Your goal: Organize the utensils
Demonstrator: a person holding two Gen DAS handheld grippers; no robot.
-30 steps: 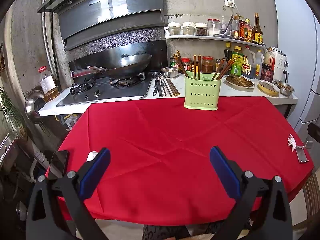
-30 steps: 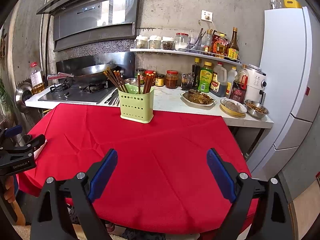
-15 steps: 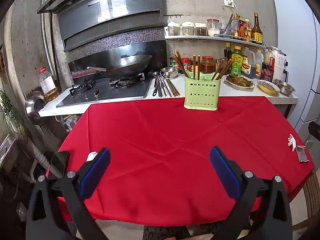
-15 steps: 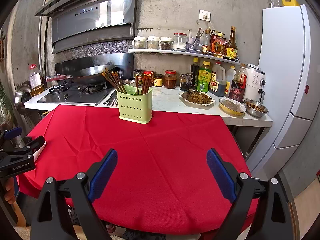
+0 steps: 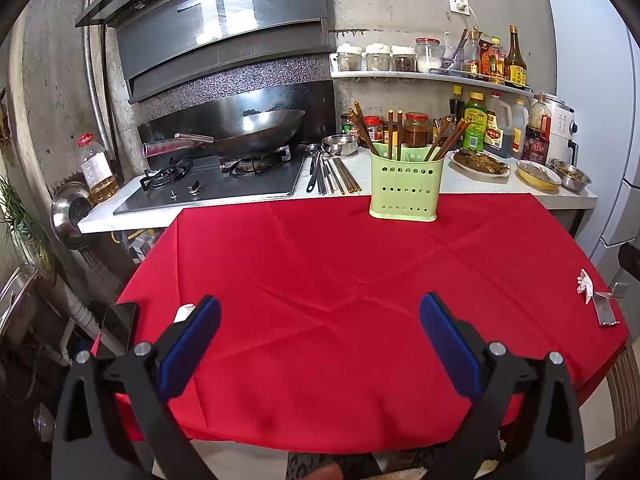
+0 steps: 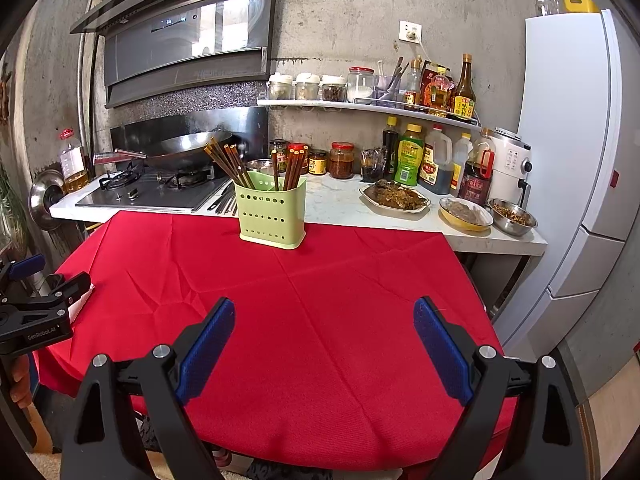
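Note:
A light green perforated utensil holder (image 5: 405, 188) stands at the far edge of the red-clothed table (image 5: 328, 280), with brown chopsticks (image 5: 362, 124) sticking out of it. It also shows in the right wrist view (image 6: 272, 212). Loose metal spoons and chopsticks (image 5: 330, 170) lie on the white counter beside the stove. My left gripper (image 5: 320, 334) is open and empty above the table's near edge. My right gripper (image 6: 324, 334) is open and empty, also near the front edge. The left gripper shows at the left of the right wrist view (image 6: 36, 312).
A wok (image 5: 256, 134) sits on the gas stove (image 5: 216, 184). Dishes of food (image 6: 394, 196), jars and bottles (image 6: 408, 156) crowd the counter. A white fridge (image 6: 576, 152) stands right. A phone (image 5: 118, 322) and tissue (image 5: 184, 312) lie at the table's left edge.
The right wrist view has shifted slightly, so the holder and counter sit a little lower and nearer. The left gripper has barely moved. Both grippers stay open.

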